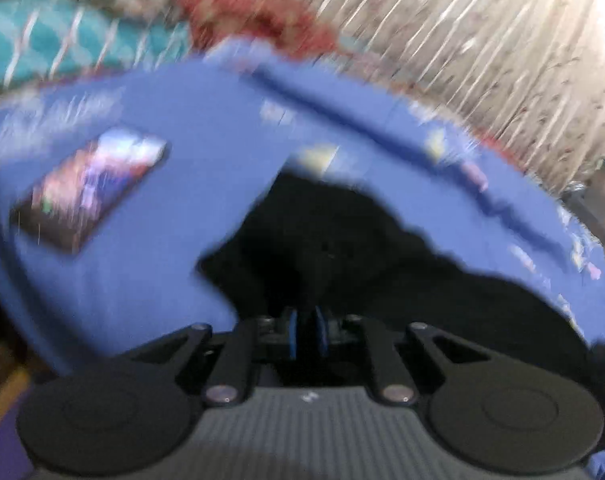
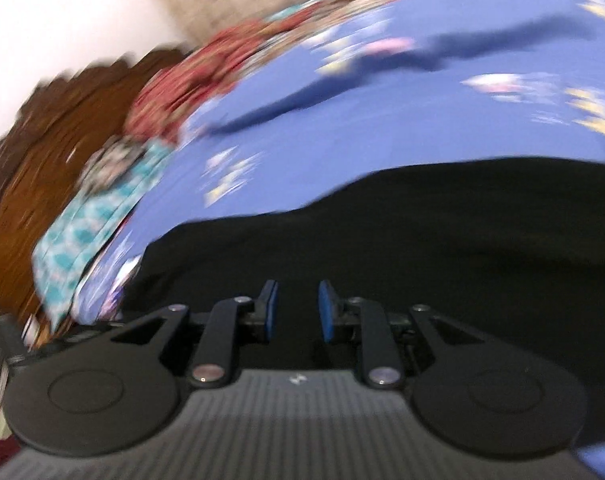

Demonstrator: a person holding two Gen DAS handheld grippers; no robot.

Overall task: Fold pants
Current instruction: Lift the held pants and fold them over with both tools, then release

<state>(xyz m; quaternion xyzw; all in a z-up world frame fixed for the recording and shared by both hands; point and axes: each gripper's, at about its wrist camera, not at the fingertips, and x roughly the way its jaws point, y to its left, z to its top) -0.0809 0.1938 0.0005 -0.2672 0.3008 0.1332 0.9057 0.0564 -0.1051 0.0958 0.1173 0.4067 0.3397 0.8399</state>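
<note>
The black pants (image 1: 342, 248) lie on a blue bedsheet (image 1: 142, 272); both views are motion-blurred. My left gripper (image 1: 305, 334) has its blue pads close together, with black cloth right at them; whether cloth is pinched is hidden by blur. In the right wrist view the pants (image 2: 422, 232) spread wide across the lower half. My right gripper (image 2: 296, 308) is partly open, low over the black cloth, with nothing between its pads.
A phone (image 1: 90, 192) lies on the sheet to the left of the pants. Teal patterned (image 1: 62, 44) and red floral (image 1: 254, 16) bedding are piled at the far edge. A pale curtain (image 1: 482, 52) hangs at the right. A brown wooden headboard (image 2: 42, 160) stands at the left.
</note>
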